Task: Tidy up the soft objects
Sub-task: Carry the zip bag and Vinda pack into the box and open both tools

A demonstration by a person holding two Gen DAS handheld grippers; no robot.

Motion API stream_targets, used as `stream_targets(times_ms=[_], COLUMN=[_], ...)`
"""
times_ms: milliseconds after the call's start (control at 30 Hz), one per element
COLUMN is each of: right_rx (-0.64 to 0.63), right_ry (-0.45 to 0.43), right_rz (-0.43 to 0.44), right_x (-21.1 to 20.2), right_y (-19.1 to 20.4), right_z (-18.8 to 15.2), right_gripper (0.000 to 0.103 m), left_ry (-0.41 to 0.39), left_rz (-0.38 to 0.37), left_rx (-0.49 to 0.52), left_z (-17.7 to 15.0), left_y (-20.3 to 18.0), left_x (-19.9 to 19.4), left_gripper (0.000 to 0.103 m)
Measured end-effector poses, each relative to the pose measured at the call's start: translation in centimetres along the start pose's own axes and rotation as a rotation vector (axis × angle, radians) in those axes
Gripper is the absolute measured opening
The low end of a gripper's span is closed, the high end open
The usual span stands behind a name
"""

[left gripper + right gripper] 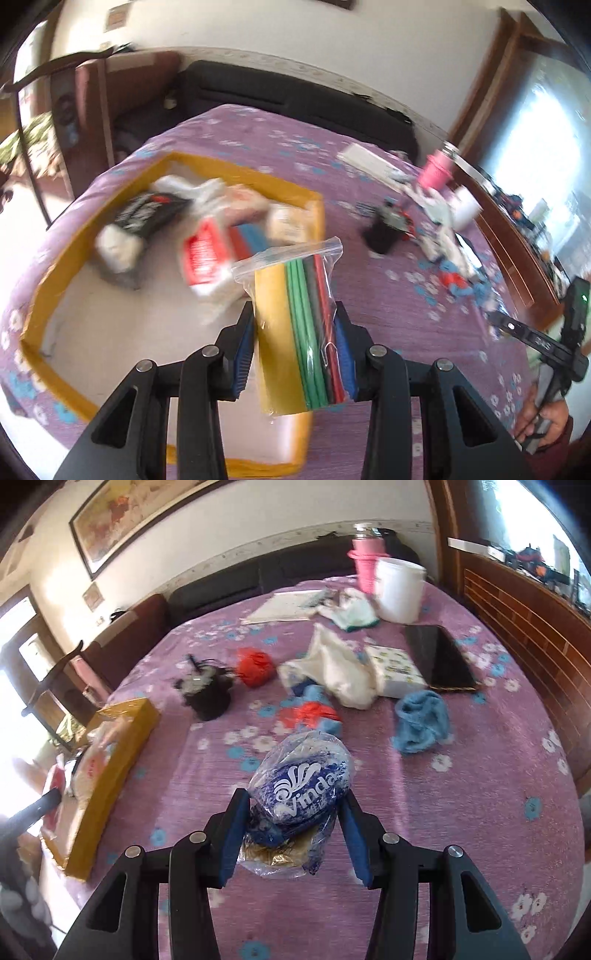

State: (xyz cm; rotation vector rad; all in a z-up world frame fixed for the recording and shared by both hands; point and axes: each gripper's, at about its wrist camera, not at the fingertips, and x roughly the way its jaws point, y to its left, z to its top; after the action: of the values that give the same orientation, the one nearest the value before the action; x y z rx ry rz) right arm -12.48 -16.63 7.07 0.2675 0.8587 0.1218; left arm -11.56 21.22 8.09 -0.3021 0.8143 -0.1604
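Observation:
My left gripper (295,321) is shut on a clear zip bag of yellow, green and red cloths (295,325) and holds it above the near right edge of a yellow cardboard box (48,284). The box holds several soft packs, one white with a red label (205,258). My right gripper (293,806) is shut on a blue Vinda tissue pack in clear plastic (301,786), over the purple floral bedspread (443,812). The box also shows at the left in the right wrist view (110,775).
On the bed lie a blue towel (421,720), a white cloth (340,668), a red ball (255,666), a black pouch (208,690), a dark tablet (439,657), a white bucket (400,590) and a pink bottle (365,565). A wooden headboard (535,635) stands on the right.

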Motion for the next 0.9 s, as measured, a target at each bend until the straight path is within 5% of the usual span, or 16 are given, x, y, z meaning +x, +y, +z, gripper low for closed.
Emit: stream_targets(times_ms=[267, 500, 633, 767, 900], right_rx=[-0.126, -0.278, -0.340, -0.409, -0.468], right_ry=[0.063, 0.113, 0.156, 0.228, 0.288], right_rz=[0.143, 0.219, 0.260, 0.316, 0.311], right_x=[2.8, 5.2, 6.7, 8.5, 10.8], right_y=[9.2, 18.6, 22.8, 26.8, 29.5], right_z=[0.6, 0.8, 0.6, -0.4, -1.5], right_gripper=[0.053, 0.054, 0.054, 0.054, 0.054], left_ry=[0.050, 0.097, 0.117, 0.060, -0.039], left_rz=[0.096, 0.123, 0.117, 0.081, 0.106], left_rx=[-0.139, -0.161, -0.178, -0.183, -0.159], left_z=[0.5, 2.7, 3.5, 3.0, 2.3], left_y=[7.2, 9.2, 9.5, 9.6, 9.4], left_x=[1.2, 4.1, 5.2, 3.1, -0.5], left_gripper=[0.038, 0.039, 0.049, 0.051, 0.067])
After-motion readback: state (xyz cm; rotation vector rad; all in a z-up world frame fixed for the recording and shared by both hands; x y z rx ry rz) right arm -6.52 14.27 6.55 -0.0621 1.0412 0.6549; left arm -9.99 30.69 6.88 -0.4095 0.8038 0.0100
